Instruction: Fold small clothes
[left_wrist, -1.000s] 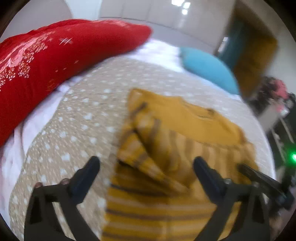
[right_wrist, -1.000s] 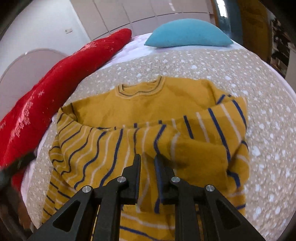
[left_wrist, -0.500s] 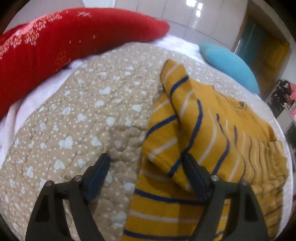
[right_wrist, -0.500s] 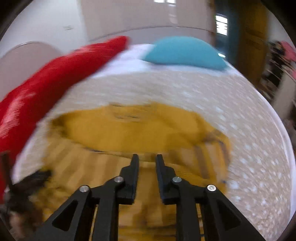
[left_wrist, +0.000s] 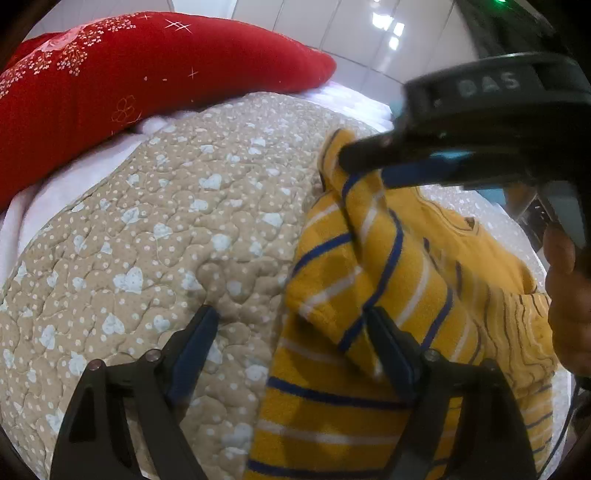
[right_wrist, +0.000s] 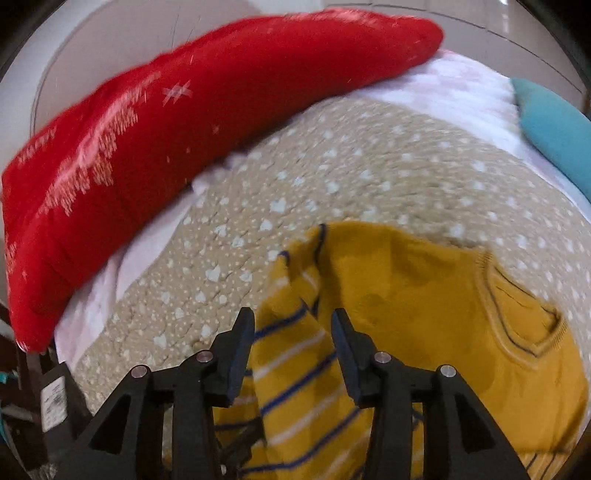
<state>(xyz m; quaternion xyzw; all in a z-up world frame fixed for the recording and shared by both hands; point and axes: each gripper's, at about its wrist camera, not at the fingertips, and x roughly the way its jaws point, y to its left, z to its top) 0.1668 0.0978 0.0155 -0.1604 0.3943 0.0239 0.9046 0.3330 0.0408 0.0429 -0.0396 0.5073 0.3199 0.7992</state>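
The yellow striped sweater (left_wrist: 402, 280) lies on the bed (left_wrist: 177, 236); its folded sleeve (right_wrist: 295, 332) runs lengthwise between the opening jaws of the right gripper (right_wrist: 293, 345) — nearest it; the left gripper (left_wrist: 291, 343) stands wide apart, holding nothing.

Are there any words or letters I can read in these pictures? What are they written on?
"DAS" – raised letters on the black body of the right hand-held gripper, seen from the left camera.
White sticker at the lower left of the right camera's view: print too small and blurred to read.
The sweater shows only stripes.
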